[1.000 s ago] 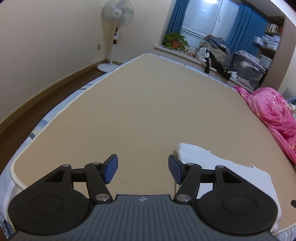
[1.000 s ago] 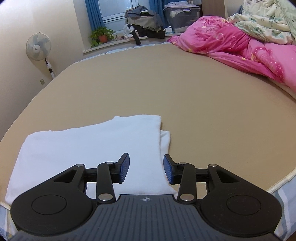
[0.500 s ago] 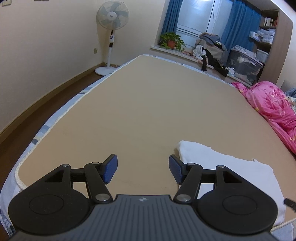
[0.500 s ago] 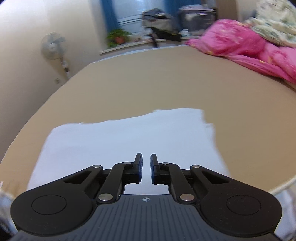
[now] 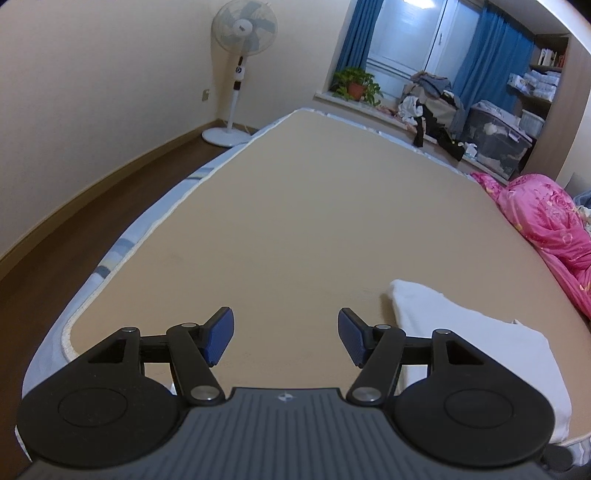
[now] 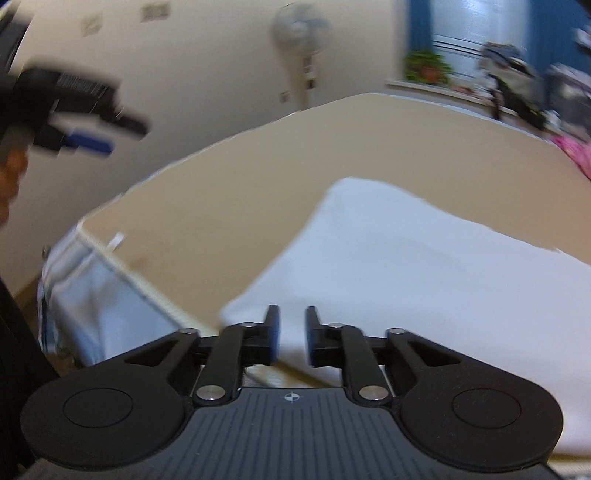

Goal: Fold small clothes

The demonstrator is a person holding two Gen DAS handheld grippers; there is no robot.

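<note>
Lying flat near front edge of tan bed (image 5: 303, 206): folded white garment (image 6: 424, 266), lower right in left wrist view. Left gripper (image 5: 286, 334) over bare bed surface, beside garment, jaws wide apart, nothing between. Right gripper (image 6: 292, 334) above garment's near corner, jaws narrowly apart, just been opening, pads not pressing cloth. Right view blurred. Pink quilt (image 5: 546, 221) at far right, fan (image 5: 242, 33) by wall.

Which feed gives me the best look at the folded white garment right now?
The right wrist view: the folded white garment fills much of the frame, with its near and far edges showing, though motion blurs it. The left wrist view is sharper but catches only part of it at the lower right, partly hidden behind the claw's arm.
</note>
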